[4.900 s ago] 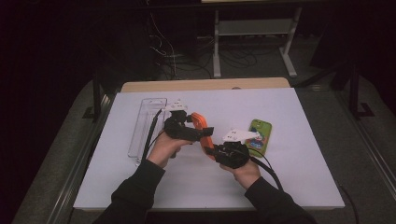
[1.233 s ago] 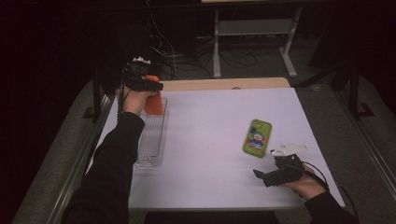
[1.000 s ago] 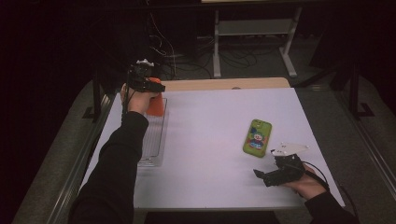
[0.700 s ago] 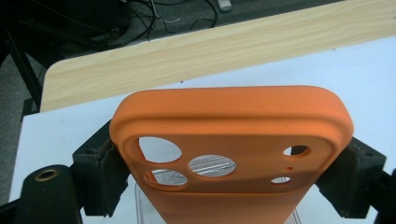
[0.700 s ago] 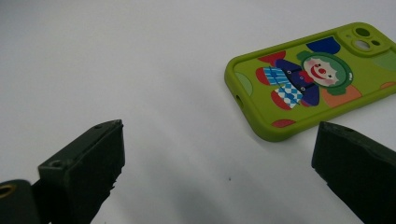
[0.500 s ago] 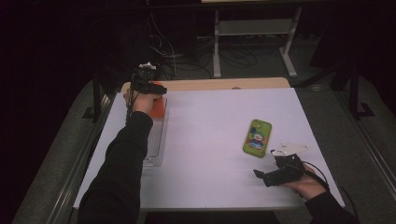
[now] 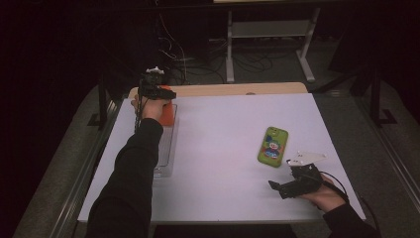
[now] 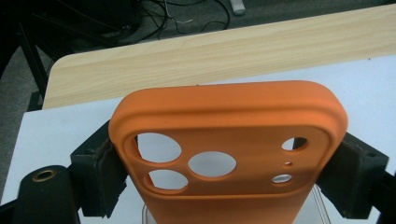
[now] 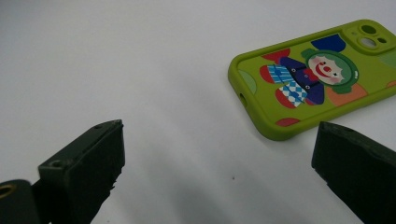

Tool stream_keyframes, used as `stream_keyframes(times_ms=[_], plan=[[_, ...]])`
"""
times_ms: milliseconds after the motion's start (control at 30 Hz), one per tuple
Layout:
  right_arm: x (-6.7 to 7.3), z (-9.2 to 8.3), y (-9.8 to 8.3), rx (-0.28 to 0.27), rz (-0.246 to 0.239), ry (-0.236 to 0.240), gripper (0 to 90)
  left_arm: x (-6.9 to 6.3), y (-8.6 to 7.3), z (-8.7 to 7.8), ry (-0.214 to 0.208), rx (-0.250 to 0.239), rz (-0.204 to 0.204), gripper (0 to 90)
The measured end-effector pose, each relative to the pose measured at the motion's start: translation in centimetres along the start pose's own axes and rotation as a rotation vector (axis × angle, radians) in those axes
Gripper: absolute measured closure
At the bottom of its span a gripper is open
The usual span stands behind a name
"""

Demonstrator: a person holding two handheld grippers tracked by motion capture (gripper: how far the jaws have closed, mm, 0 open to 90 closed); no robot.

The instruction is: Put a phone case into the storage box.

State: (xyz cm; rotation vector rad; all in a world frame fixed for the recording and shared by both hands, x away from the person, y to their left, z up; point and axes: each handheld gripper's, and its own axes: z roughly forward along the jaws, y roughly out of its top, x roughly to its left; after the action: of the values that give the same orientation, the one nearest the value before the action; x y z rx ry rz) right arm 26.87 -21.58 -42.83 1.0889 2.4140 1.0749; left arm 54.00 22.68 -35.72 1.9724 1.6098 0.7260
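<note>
An orange phone case point(image 7: 167, 115) with camera cut-outs stands at the far end of a clear plastic tray point(image 7: 166, 151). My left gripper point(image 7: 164, 101) reaches down on it from above. In the left gripper view the orange case point(image 8: 224, 135) sits between the two black pads point(image 8: 109, 172), which still touch its sides. Those jaws have just been opening a little around the case. A green phone case point(image 7: 273, 146) with a clown picture lies at the right. My right gripper point(image 7: 277, 187) rests open near the front edge, with the green case point(image 9: 317, 79) ahead of it and to the right.
The white table top point(image 7: 223, 148) ends in a wooden strip point(image 7: 237, 89) at the far side. Beyond it are a dark floor, cables and a metal shelf frame point(image 7: 267, 29). A metal rail runs along the table's left side.
The left hand has sunk slightly and drifted right with the orange case, bringing it lower at the tray's far end. The right hand and the green case have stayed put.
</note>
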Motion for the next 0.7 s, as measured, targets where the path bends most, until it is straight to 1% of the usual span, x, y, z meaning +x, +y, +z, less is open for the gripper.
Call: stream_keyframes(times_ms=[67, 133, 167, 200, 233, 333, 433, 567, 667, 700], plan=[[-0.03, 0.01, 0.01, -0.003, -0.003, -0.003, 1.9, -0.15, -0.05, 0.10, 0.000, 0.004, -0.010, 14.0], [-0.01, -0.02, 0.01, 0.001, 0.003, -0.001, 1.9, -0.28, -0.07, 0.10, 0.009, -0.001, -0.007, 13.8], [-0.01, -0.03, 0.01, 0.002, 0.004, -0.001, 1.9, -0.32, -0.08, 0.08, 0.013, -0.001, 0.006, 13.8], [-0.02, -0.04, 0.00, 0.002, 0.004, -0.001, 1.9, -0.40, -0.08, 0.05, 0.017, -0.002, 0.008, 13.7], [-0.03, -0.04, 0.00, 0.002, 0.005, -0.001, 1.9, -0.54, -0.14, 0.06, 0.016, -0.002, 0.005, 13.7], [-0.05, -0.04, 0.00, -0.001, 0.002, -0.005, 2.0, -0.70, -0.16, 0.05, 0.022, -0.005, 0.018, 13.4], [0.02, -0.07, 0.03, 0.005, 0.005, -0.002, 1.9, -0.71, -0.16, 0.11, 0.024, -0.008, 0.020, 13.2], [0.03, -0.04, 0.02, 0.005, 0.003, -0.001, 1.9, -0.50, -0.16, 0.30, 0.022, -0.013, -0.001, 12.9], [0.06, -0.07, 0.04, 0.006, 0.006, -0.001, 2.0, -0.40, -0.18, 0.43, 0.024, -0.013, -0.004, 12.7], [0.06, -0.07, 0.04, 0.006, 0.007, -0.001, 1.9, -0.31, -0.16, 0.45, 0.025, -0.010, 0.002, 12.7]])
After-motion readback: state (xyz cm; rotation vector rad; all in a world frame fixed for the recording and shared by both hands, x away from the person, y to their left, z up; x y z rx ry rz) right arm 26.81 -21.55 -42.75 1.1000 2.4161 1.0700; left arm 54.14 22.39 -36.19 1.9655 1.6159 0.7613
